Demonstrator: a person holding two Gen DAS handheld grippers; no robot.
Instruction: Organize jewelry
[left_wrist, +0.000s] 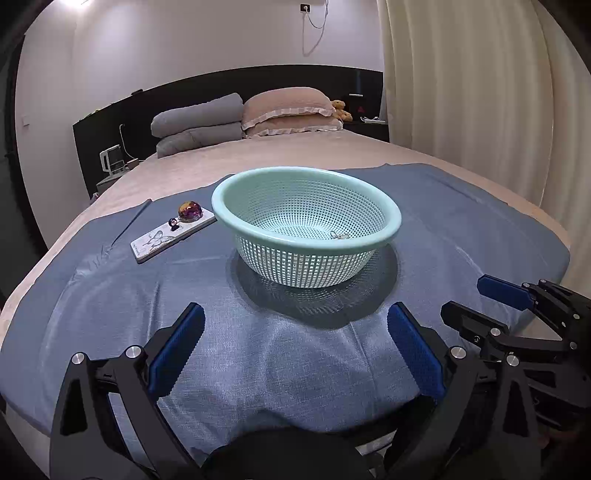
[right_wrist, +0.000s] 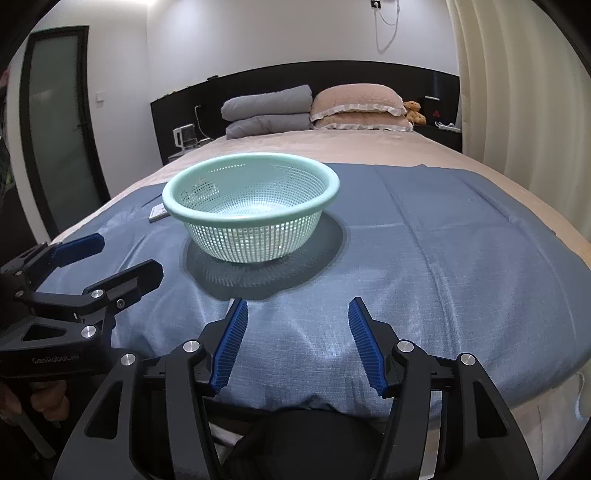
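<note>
A pale green mesh basket stands on a blue cloth on the bed; it also shows in the right wrist view. A small thin piece of jewelry lies inside it. Left of the basket, a white butterfly-print case carries a shiny purple-gold bauble and a small dark ring. My left gripper is open and empty, just short of the basket. My right gripper is open and empty, to the right of the left one.
Grey folded quilts, pink pillows and a teddy bear lie at the head of the bed. A curtain hangs on the right. A door is at the left. The cloth's near edge drops off below the grippers.
</note>
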